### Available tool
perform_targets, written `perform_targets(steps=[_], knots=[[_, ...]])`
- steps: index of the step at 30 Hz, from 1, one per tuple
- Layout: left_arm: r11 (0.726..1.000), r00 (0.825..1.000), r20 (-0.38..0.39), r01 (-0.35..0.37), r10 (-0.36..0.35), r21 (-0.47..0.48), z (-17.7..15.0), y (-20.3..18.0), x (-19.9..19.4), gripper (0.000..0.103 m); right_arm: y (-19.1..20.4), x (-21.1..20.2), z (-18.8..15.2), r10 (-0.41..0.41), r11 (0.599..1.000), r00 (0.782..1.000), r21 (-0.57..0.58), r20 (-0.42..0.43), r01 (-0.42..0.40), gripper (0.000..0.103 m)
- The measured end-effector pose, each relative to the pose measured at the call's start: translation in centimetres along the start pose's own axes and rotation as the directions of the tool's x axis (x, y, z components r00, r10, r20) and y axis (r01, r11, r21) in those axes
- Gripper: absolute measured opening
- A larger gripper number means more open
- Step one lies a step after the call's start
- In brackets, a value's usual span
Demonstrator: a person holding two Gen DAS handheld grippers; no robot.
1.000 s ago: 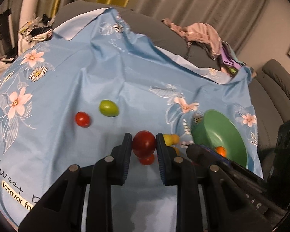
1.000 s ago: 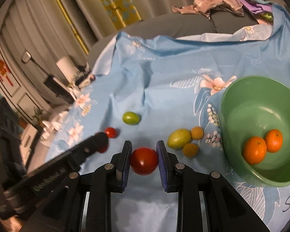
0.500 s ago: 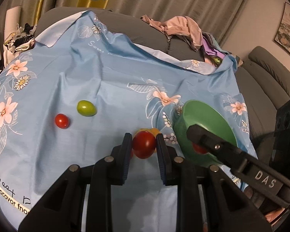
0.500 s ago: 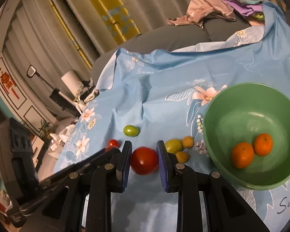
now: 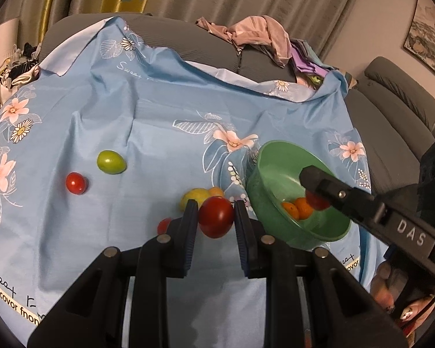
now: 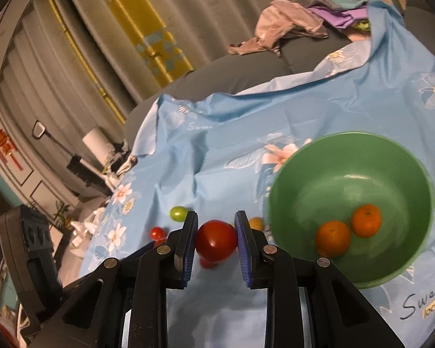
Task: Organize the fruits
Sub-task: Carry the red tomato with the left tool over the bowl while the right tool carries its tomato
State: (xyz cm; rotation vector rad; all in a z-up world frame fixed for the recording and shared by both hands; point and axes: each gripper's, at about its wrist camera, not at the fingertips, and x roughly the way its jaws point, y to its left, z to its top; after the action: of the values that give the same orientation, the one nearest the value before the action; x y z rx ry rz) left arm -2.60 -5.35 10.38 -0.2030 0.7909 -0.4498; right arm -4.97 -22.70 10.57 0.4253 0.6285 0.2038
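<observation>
My left gripper (image 5: 216, 217) is shut on a red tomato (image 5: 216, 216), held above the blue cloth just left of the green bowl (image 5: 271, 168). My right gripper (image 6: 216, 239) is shut on another red tomato (image 6: 216, 240); in the left wrist view it (image 5: 316, 200) hangs over the bowl. The bowl (image 6: 348, 150) holds two oranges (image 6: 333, 237). On the cloth lie a green fruit (image 5: 111, 161), a small red tomato (image 5: 76, 183), a yellow-green fruit (image 5: 197, 195), a small orange fruit (image 5: 216, 192) and another small red tomato (image 5: 164, 225).
A blue floral cloth (image 5: 159, 116) covers a grey sofa. A pile of clothes (image 5: 261, 34) lies on the sofa back. Curtains hang behind. A second grey sofa (image 5: 397, 92) stands at the right.
Both grippers have lifted and moved right with their tomatoes. The right gripper now hangs over the bowl's opening.
</observation>
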Motion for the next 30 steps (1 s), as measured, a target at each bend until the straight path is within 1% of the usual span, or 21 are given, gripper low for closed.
perform_targets(steps=[4, 7, 10, 14, 17, 21, 23, 26, 29, 30], knots=[[1.0, 1.0, -0.006, 0.004, -0.004, 0.025, 0.3, -1.3, 0.5, 0.025, -1.3, -0.6, 0.4, -0.032, 0.999, 0.999, 0.036, 0.023, 0.031, 0.028], [0.999, 1.0, -0.013, 0.008, -0.007, 0.048, 0.5, -2.4, 0.9, 0.025, -2.4, -1.2, 0.7, -0.073, 0.996, 0.996, 0.059, 0.045, 0.07, 0.028], [0.998, 0.999, -0.029, 0.023, -0.021, 0.061, 0.6, -3.6, 1.5, 0.025, -3.8, -1.8, 1.1, -0.099, 0.991, 0.993, 0.097, 0.064, 0.093, 0.028], [0.995, 0.998, -0.042, 0.053, -0.049, 0.086, 1.3, -5.5, 2.4, 0.025, -5.6, -1.9, 1.4, -0.156, 0.98, 0.985, 0.138, 0.069, 0.145, 0.028], [0.99, 0.994, -0.049, 0.098, -0.093, 0.104, 1.4, -7.2, 3.2, 0.025, -7.2, -1.2, 1.4, -0.124, 0.977, 0.992, 0.181, 0.037, 0.115, 0.028], [0.987, 0.989, -0.072, 0.136, -0.13, 0.086, 1.6, -8.4, 4.7, 0.025, -8.6, -0.8, 1.5, -0.133, 0.968, 0.991, 0.217, 0.013, 0.127, 0.028], [0.985, 0.986, -0.066, 0.157, -0.152, 0.073, 2.0, -9.0, 5.4, 0.025, -9.2, -1.0, 1.5, -0.131, 0.965, 0.991, 0.232, 0.011, 0.125, 0.028], [0.986, 0.987, -0.079, 0.146, -0.14, 0.077, 2.2, -9.8, 6.4, 0.025, -10.1, -1.5, 1.3, -0.132, 0.962, 0.991, 0.245, 0.019, 0.123, 0.028], [0.981, 0.981, -0.099, 0.173, -0.164, 0.09, 2.0, -10.6, 7.4, 0.023, -10.7, -1.6, 1.2, -0.132, 0.957, 0.991, 0.265, 0.022, 0.121, 0.028], [0.981, 0.982, -0.096, 0.172, -0.163, 0.094, 2.1, -10.7, 7.5, 0.023, -11.0, -1.6, 1.2, -0.137, 0.953, 0.99, 0.276, 0.022, 0.125, 0.028]])
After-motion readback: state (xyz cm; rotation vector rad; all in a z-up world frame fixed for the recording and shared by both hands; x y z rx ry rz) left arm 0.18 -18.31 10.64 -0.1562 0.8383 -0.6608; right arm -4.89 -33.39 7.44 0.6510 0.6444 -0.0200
